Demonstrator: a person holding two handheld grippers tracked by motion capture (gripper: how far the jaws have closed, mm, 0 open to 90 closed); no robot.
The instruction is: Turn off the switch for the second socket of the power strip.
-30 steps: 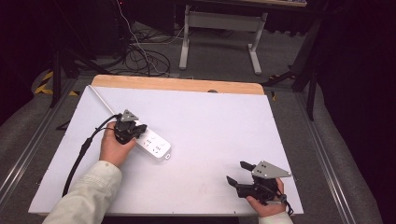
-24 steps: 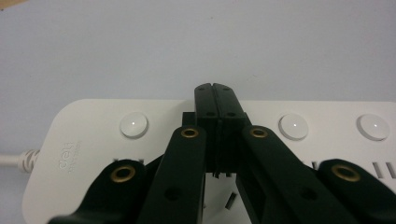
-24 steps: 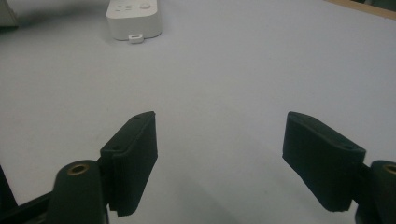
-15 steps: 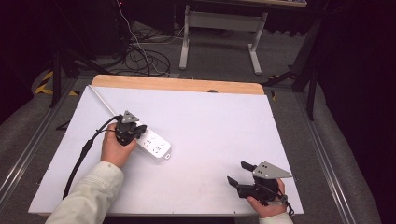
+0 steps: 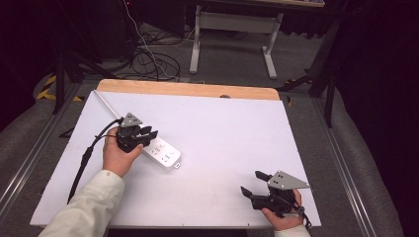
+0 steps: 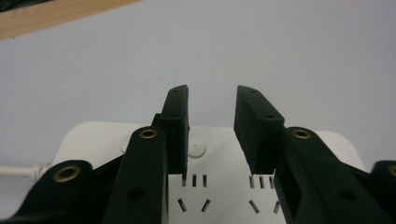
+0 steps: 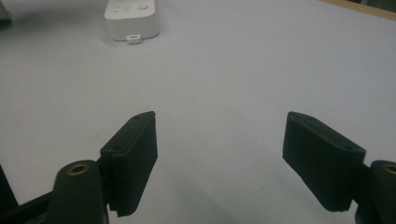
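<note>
Left gripper [image 5: 148,134]: jaws part-open, having just been opening, poised directly over the cord end of the white power strip [image 5: 163,153] with its round button showing in the gap and nothing clamped; the pads stand clear of the casing, where a second earlier they sat pressed shut at the same spot. Power strip: lies flat on the white table [image 5: 232,133], long axis running from the left hand diagonally toward the near right, cord trailing off to the far left. Right gripper [image 7: 219,158]: jaws wide and empty, resting well apart at the near right corner, unmoved, so the left hand is much the nearer.
</note>
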